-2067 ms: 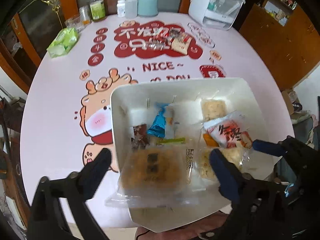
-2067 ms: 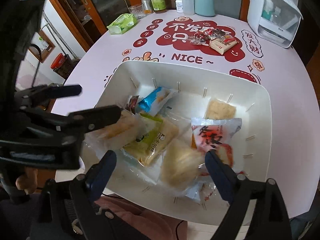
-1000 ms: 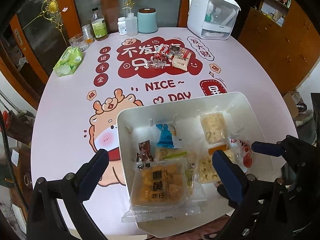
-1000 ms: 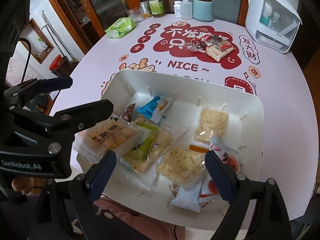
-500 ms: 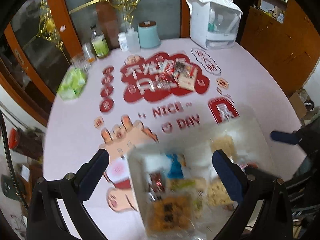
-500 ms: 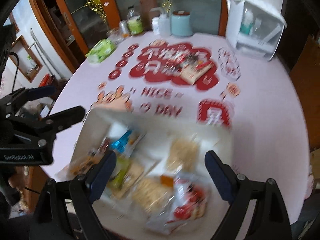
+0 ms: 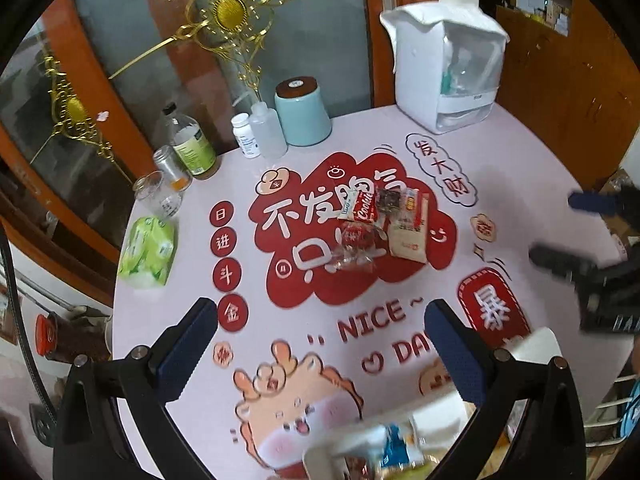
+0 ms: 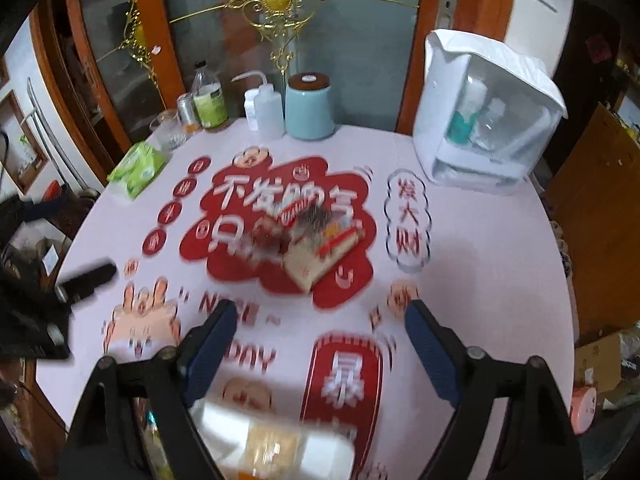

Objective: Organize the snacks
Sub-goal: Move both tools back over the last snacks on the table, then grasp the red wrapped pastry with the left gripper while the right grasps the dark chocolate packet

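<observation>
A small pile of loose snacks (image 7: pixel 380 224) lies on the red print in the middle of the pink round table (image 7: pixel 520 168); the right wrist view shows this snack pile (image 8: pixel 312 236) blurred. The white bin (image 7: pixel 536 344) with packed snacks sits at the near edge, only its far rim (image 8: pixel 224 412) showing. My left gripper (image 7: pixel 318 316) hangs open over the table print, short of the pile, nothing between its fingers. My right gripper (image 8: pixel 320 312) is open too, its jaws closing with nothing between them. Each gripper shows at the edge of the other's view.
At the table's back edge stand a teal canister (image 7: pixel 302 114), several bottles (image 7: pixel 192 148) and a glass jar (image 7: pixel 158 196). A green tissue pack (image 7: pixel 148 252) lies at the left rim. A white cabinet-like box (image 7: pixel 448 80) stands at the back right.
Both grippers lifted away from over the bin and moved toward the table's middle. The bin slid to the bottom of both views and the snack pile came closer.
</observation>
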A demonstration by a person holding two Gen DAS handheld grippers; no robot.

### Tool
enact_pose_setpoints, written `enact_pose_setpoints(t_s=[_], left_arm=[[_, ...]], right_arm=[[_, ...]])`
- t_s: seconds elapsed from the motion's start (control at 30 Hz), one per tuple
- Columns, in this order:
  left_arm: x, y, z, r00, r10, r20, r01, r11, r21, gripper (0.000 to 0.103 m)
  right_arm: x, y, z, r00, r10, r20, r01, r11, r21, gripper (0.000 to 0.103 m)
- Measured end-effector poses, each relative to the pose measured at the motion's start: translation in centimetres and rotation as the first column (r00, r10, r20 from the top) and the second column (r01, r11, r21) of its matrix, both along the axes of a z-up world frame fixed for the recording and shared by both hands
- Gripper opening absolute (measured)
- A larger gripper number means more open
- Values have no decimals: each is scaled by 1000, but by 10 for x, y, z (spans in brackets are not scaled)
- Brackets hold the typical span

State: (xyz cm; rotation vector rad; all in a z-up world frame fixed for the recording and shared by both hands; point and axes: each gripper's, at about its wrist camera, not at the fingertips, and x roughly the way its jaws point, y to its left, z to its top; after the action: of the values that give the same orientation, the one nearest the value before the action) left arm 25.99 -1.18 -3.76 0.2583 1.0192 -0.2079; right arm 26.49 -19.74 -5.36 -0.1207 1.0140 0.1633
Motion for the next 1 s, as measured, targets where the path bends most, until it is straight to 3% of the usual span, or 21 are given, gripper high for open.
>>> enact_pose_setpoints(t_s=[0.23,0.4,0.5,0.73,0.9,0.93,0.97,1.0], left_arm=[[76,-21,-61,991,-1,-133,-4,999,-37,103],[110,-29,-107,978,16,-209,-29,998,-60,103],[124,-31,-133,969,32,-247,-49,997,-64,103],[148,-31,-171,948,63,-313,-100,990,-103,103],[159,-39,-185,942,47,-333,-83,992,-95,103],[160,-42,-187,942,43,-333,-75,993,-86,103],[162,-44,-189,942,39,-333,-70,994,-80,103],[163,-46,-191,942,37,-334,-65,995,-73,103]], right_arm=[[90,14,-23,997,81,2,-81,993,-82,81],[141,21,-69,989,143,-46,-147,984,-103,72],[162,20,-99,979,175,-102,-180,982,-51,71],[185,25,-146,947,279,-162,-281,960,15,71],[193,31,-171,926,323,-197,-330,944,-2,71],[194,31,-177,921,328,-212,-336,942,0,69],[194,32,-181,916,335,-221,-343,939,3,56],[194,32,-185,911,342,-230,-352,936,-3,52]])
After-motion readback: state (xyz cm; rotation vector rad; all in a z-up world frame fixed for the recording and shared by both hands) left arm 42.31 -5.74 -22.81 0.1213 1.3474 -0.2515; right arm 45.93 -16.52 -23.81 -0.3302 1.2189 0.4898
